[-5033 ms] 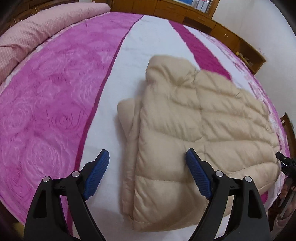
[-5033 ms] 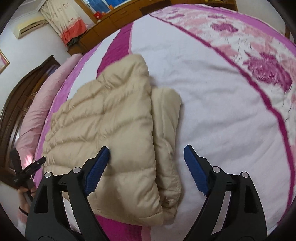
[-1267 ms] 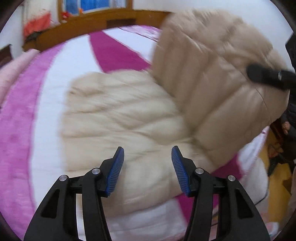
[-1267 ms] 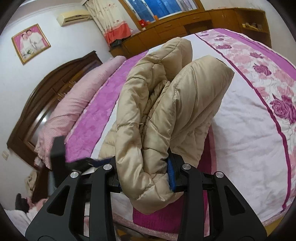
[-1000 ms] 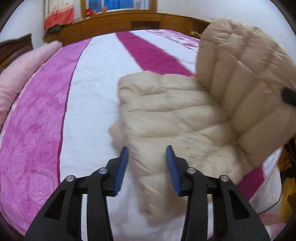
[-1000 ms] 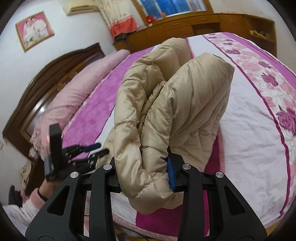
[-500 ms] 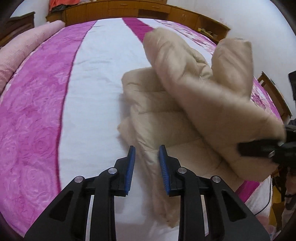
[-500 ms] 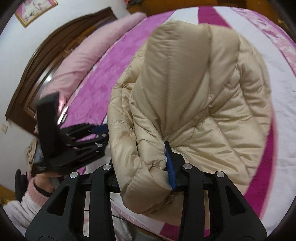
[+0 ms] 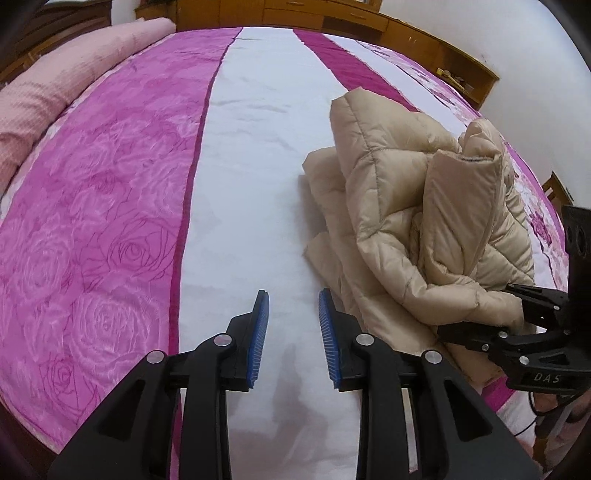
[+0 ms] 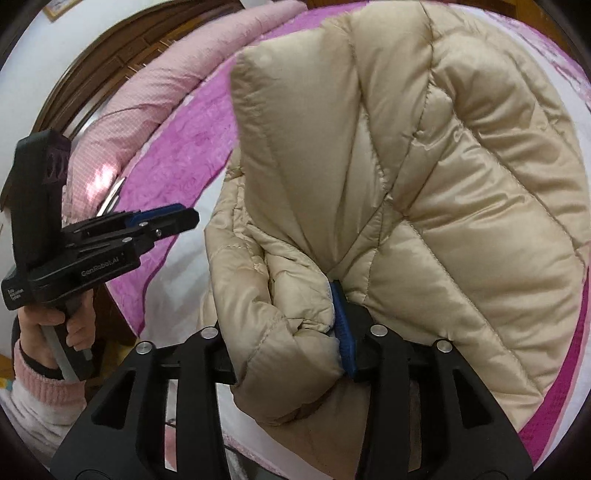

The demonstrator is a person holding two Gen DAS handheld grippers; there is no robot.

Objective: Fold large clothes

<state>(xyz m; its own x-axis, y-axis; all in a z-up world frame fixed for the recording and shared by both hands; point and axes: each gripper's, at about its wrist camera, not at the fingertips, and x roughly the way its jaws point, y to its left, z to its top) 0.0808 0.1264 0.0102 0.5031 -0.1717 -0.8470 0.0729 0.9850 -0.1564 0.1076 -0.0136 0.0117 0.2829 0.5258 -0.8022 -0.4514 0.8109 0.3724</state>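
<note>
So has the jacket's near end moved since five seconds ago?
Yes. The jacket lay flat then; now the right gripper has carried its near end up and over toward the far wooden cabinets, bunching it on the white stripe.

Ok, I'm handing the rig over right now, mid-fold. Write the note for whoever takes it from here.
Left claw: empty, jaws a narrow gap apart, hanging over the white stripe of the bedspread just left of the jacket.
Right claw: has a thick fold of the beige puffer jacket between its jaws; they have just been opening, so the grip may be loosening.
Jacket: on the bed, near the edge by the person, partly folded; the lifted part stands bunched on the lower layers, not flat.
Left to do: lay that part down flat, let go, square the bundle.
</note>
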